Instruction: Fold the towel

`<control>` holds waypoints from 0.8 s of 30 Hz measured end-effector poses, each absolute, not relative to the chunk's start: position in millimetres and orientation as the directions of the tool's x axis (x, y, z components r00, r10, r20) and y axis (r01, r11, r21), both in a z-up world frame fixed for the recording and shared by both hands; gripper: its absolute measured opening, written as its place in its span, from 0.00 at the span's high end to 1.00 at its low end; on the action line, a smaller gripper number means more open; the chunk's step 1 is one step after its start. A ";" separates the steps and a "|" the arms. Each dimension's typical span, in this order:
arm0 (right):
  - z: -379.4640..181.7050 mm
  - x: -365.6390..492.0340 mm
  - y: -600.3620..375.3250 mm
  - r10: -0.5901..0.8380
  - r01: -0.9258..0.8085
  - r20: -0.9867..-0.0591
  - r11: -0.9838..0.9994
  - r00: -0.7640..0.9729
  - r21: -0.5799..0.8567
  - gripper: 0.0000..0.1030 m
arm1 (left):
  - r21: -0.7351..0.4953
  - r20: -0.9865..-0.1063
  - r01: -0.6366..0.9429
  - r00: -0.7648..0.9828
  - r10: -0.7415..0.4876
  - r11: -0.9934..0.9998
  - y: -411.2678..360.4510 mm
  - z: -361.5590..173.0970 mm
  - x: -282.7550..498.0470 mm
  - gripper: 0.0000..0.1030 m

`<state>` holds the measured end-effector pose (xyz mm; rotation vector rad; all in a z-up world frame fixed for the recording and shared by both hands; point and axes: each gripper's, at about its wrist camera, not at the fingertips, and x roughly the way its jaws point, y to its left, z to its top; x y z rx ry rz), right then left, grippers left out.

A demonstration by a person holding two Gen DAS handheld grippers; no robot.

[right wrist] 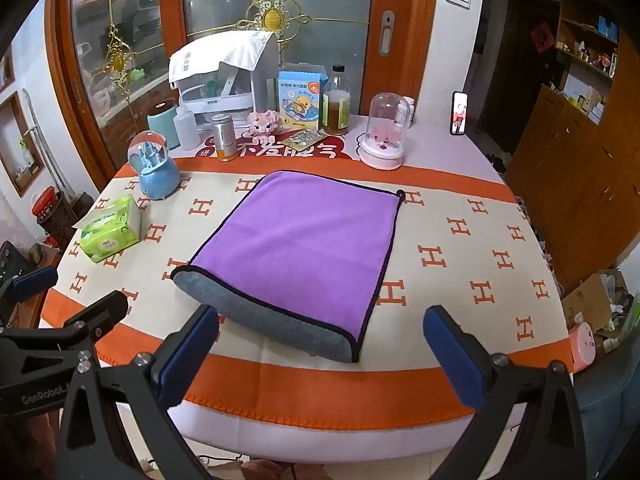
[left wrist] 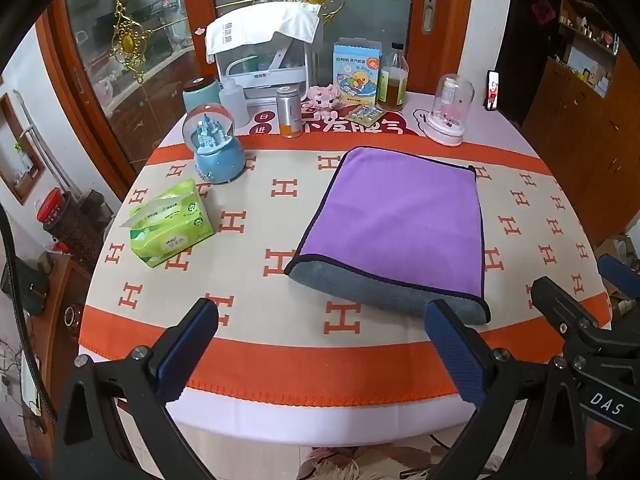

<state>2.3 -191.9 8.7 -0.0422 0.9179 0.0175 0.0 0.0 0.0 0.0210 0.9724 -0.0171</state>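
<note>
A purple towel (left wrist: 394, 220) with a grey underside and dark trim lies folded on the table; the fold shows grey along its near edge. It also shows in the right wrist view (right wrist: 304, 248). My left gripper (left wrist: 320, 316) is open and empty, held above the table's near edge, short of the towel's near edge. My right gripper (right wrist: 320, 320) is open and empty, also above the near edge, just in front of the towel. The right gripper shows at the right of the left wrist view (left wrist: 576, 280), the left gripper at the left of the right wrist view (right wrist: 72, 292).
The table wears an orange and cream cloth (left wrist: 280, 360). A green tissue pack (left wrist: 172, 224) and a blue snow globe (left wrist: 216, 148) stand at left. Bottles, a can (left wrist: 289, 112), a box and a glass dome (left wrist: 450, 112) line the back. Wooden cabinets (right wrist: 580, 184) stand at right.
</note>
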 end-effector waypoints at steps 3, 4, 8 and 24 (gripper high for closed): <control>8.9 2.9 -191.9 -0.004 -0.035 -0.798 0.999 0.602 -0.031 0.01 | 0.004 -0.825 0.024 0.565 -0.010 1.000 0.3 0.0 0.0 0.01; 8.9 3.2 -192.0 -0.003 -0.036 -0.798 0.999 0.603 -0.031 0.01 | 0.005 -0.825 0.024 0.565 -0.009 1.000 0.2 0.0 0.0 0.01; 9.4 3.6 -192.0 -0.008 -0.035 -0.797 0.999 0.605 -0.036 0.01 | 0.009 -0.824 0.024 0.567 -0.006 1.000 0.2 0.3 -0.3 0.01; 12.7 6.6 -195.2 -0.016 -0.025 -0.790 0.999 0.613 -0.039 0.01 | 0.008 -0.822 0.040 0.569 -0.016 0.999 -4.2 2.1 6.4 0.01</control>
